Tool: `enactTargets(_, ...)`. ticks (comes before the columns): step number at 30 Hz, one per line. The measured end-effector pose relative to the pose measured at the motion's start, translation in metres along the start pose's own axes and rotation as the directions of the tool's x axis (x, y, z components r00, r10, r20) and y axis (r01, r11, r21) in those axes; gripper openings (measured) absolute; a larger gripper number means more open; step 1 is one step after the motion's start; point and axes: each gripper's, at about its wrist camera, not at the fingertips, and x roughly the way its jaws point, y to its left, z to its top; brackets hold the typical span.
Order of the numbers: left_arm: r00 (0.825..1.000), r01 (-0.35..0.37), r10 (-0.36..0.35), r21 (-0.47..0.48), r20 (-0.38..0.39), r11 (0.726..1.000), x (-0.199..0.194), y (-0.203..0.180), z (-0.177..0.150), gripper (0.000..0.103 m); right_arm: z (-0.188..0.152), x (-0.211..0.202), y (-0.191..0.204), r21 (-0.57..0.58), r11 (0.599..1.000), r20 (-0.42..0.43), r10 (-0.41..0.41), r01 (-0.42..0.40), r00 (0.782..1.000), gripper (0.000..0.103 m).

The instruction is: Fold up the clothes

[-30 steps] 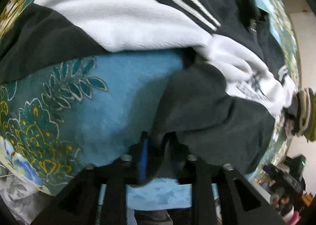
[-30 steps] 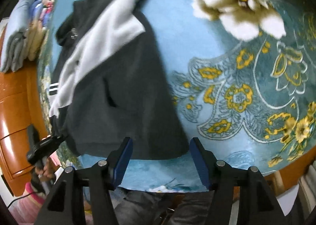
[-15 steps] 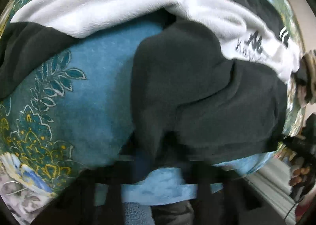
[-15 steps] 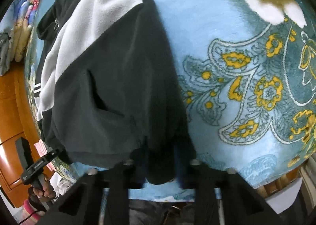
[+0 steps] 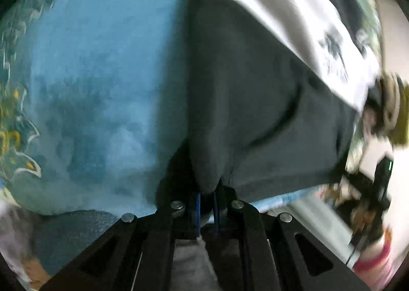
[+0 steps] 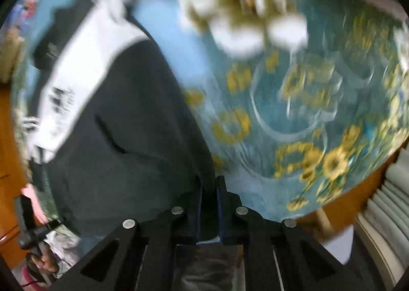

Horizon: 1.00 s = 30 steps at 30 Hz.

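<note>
**Both grippers pinching jacket hem**

Fingers on your left gripper are pressed nearly together, pinching a bunched corner of the black-and-white jacket at its bottom hem. Your right gripper is the same: blue-padded fingers close together with dark hem fabric caught between them.

Jacket lies spread on the blue floral blanket. In your left wrist view it fills the right half, black lower body nearest you, white chest band with dark lettering beyond. A curved pocket slit shows on the black panel. In your right wrist view the jacket sits on the left, white band running diagonally above the black part, blanket with yellow flower pattern on the right, big white flower at top.

Both views are motion-blurred, right one heavily. Your left hand holding its gripper handle shows at the lower left of the right wrist view. Wooden furniture is at the left edge there.
</note>
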Motion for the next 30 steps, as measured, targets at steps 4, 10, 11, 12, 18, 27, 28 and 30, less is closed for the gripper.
enactTargets(4,1.000,0.007,-0.007,0.013,0.012,1.000,-0.001,-0.008,0.005,0.008,0.001,0.007,0.004,0.000,1.000,-0.003,-0.024,0.024,1.000,0.010)
enactTargets(10,0.987,0.125,-0.119,-0.052,0.104,0.991,-0.046,0.003,0.007,0.041,0.005,-0.030,-0.001,-0.002,1.000,0.041,0.007,-0.006,0.999,0.019)
enactTargets(11,0.979,0.158,-0.147,-0.071,0.140,0.985,-0.058,0.007,0.009,0.042,0.005,-0.042,0.000,-0.002,1.000,0.066,0.014,-0.014,0.998,0.028)
enactTargets(12,0.966,0.197,-0.175,-0.103,0.191,0.975,-0.073,0.016,0.013,0.042,0.006,-0.055,0.000,-0.003,1.000,0.094,0.026,-0.026,0.995,0.039)
enactTargets(18,0.824,0.465,-0.233,-0.381,0.517,0.799,-0.133,0.164,-0.016,0.042,0.015,-0.126,0.031,-0.051,0.993,0.210,0.115,-0.107,0.971,0.047)
enactTargets(27,0.767,0.579,-0.082,-0.630,0.636,0.518,-0.169,0.332,-0.048,0.042,0.025,-0.181,0.134,-0.163,0.980,0.307,0.164,-0.118,0.937,0.056)
enactTargets(28,0.779,0.560,-0.070,-0.641,0.623,0.525,-0.179,0.343,-0.053,0.042,0.024,-0.181,0.141,-0.163,0.979,0.306,0.165,-0.120,0.937,0.057)
enactTargets(30,0.812,0.502,-0.034,-0.667,0.583,0.550,-0.191,0.359,-0.057,0.042,0.022,-0.182,0.156,-0.162,0.979,0.305,0.168,-0.123,0.937,0.058)
